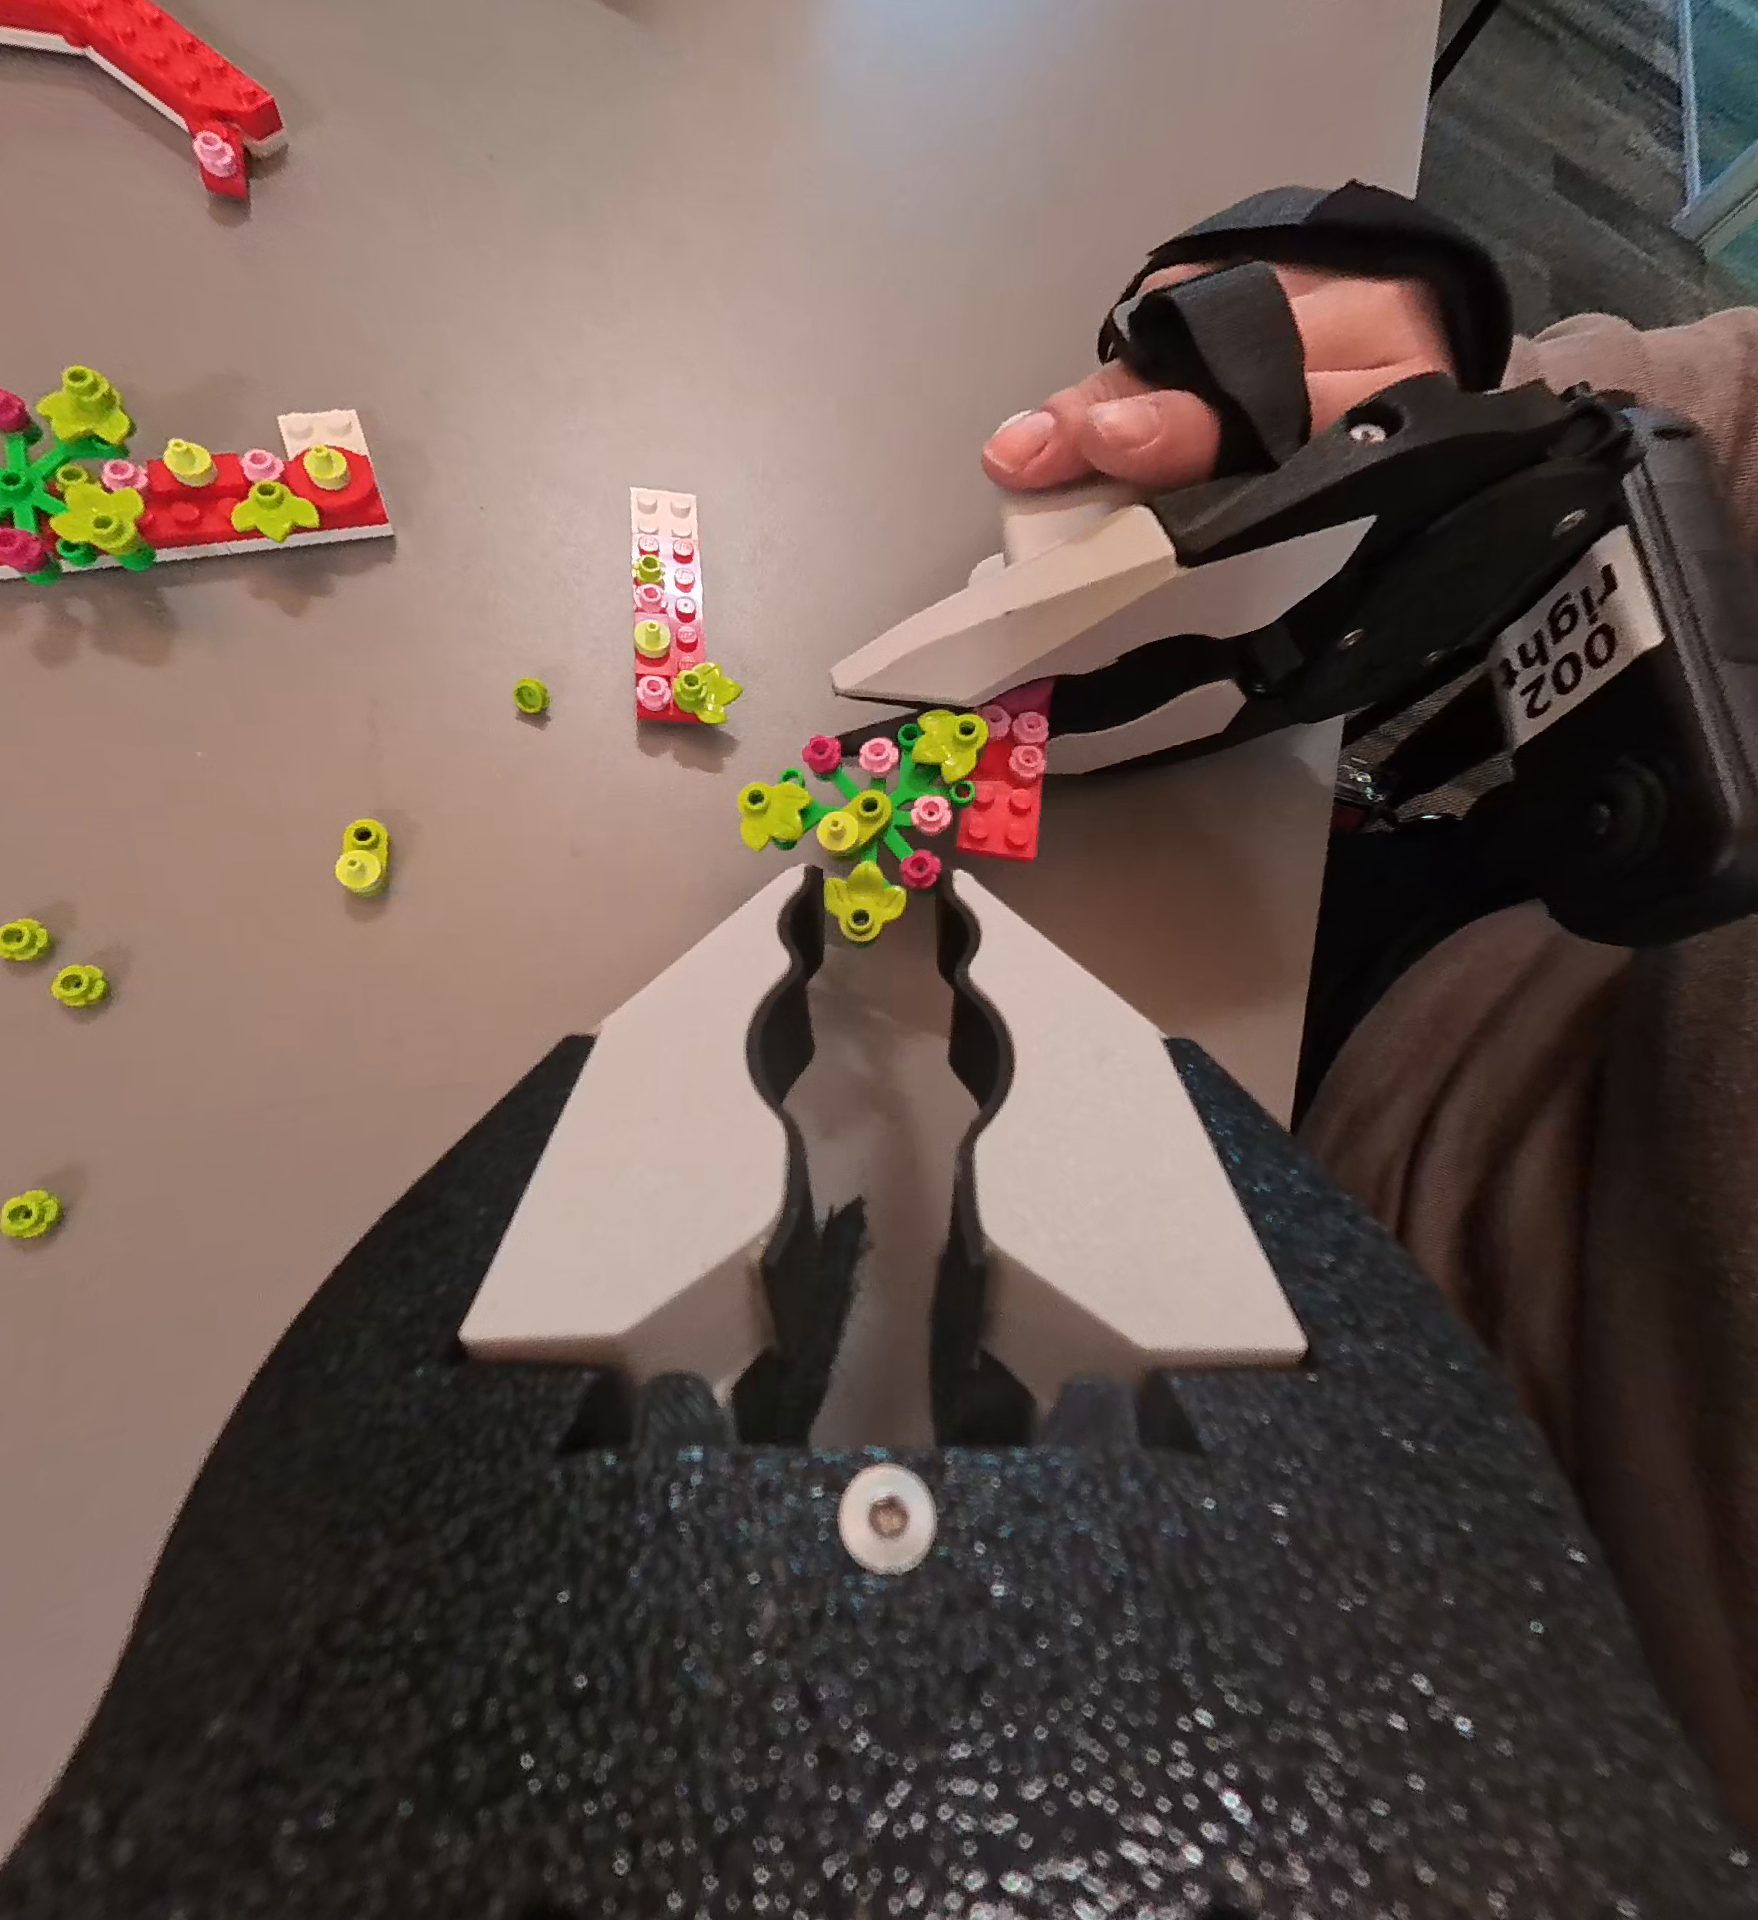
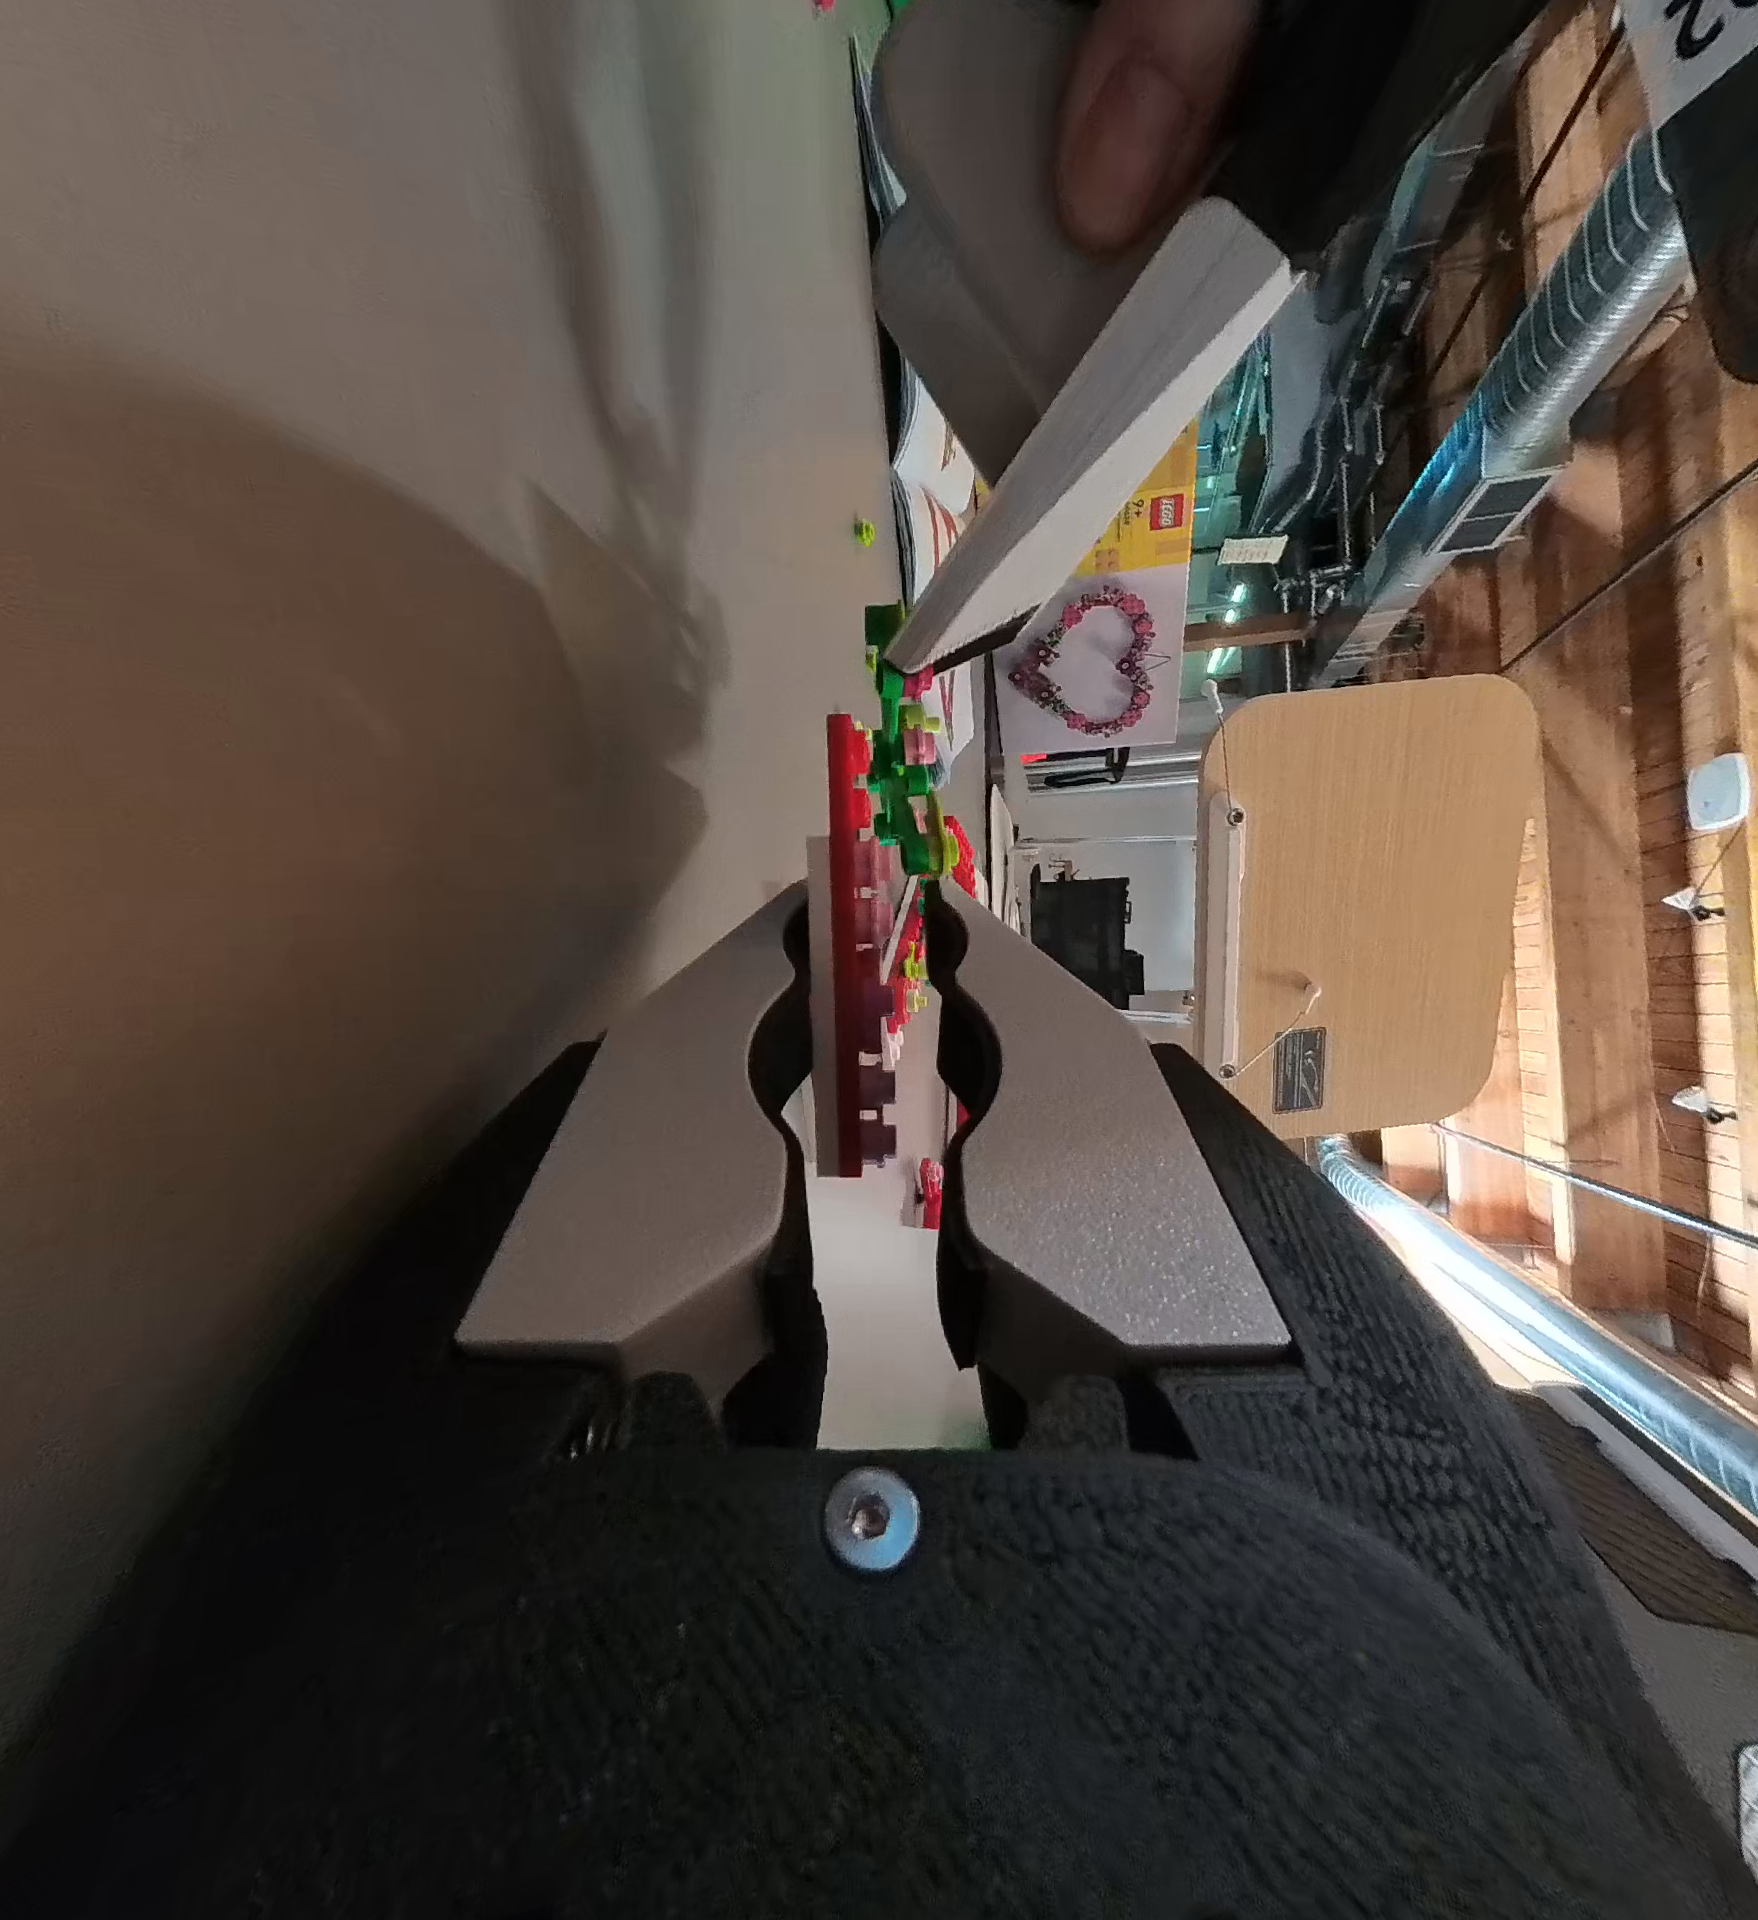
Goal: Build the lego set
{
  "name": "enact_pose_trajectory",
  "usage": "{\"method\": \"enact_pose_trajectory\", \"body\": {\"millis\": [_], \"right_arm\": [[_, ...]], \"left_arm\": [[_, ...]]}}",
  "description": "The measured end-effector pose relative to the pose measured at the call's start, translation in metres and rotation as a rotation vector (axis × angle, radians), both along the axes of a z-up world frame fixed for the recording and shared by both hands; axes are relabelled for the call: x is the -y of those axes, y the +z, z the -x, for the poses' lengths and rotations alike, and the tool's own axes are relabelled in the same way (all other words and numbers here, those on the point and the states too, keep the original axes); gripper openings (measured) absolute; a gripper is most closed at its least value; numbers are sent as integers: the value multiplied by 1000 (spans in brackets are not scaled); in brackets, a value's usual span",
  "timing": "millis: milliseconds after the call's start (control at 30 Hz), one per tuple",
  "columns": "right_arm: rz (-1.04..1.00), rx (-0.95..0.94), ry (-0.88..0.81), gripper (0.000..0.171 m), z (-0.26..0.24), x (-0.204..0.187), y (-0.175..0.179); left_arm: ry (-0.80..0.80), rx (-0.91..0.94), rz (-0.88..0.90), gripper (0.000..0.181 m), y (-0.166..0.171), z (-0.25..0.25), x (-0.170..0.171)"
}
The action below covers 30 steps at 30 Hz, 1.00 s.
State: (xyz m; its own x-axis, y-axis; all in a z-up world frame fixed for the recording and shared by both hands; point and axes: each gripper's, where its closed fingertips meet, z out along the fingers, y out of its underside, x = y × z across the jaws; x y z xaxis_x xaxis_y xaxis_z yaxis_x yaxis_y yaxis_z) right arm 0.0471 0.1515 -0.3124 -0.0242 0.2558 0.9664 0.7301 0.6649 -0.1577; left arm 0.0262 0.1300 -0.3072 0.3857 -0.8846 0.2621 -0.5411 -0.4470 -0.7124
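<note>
My right gripper clamps the red plate over the bench edge at one o'clock, steadying it so my left gripper, jaws parted and empty, can press its flower cluster.

Right hand-held gripper clamps red plate edge-on; green flower stem beyond, left hand-held gripper just beside.

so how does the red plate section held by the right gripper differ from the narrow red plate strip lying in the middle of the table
The held red plate section is off the table, clamped by the right gripper, and carries a green stem with lime leaves and pink flowers. The narrow red strip lies flat and free, with only a few small pieces. Both are studded red plates with lime and pink parts.
</note>
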Motion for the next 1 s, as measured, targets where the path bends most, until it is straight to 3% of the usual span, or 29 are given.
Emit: {"method": "enact_pose_trajectory", "body": {"millis": [1000], "right_arm": [[6, -12, 45, 19, 2, 5, 1]], "left_arm": [[-39, -65, 55, 19, -10, -1, 12]]}}
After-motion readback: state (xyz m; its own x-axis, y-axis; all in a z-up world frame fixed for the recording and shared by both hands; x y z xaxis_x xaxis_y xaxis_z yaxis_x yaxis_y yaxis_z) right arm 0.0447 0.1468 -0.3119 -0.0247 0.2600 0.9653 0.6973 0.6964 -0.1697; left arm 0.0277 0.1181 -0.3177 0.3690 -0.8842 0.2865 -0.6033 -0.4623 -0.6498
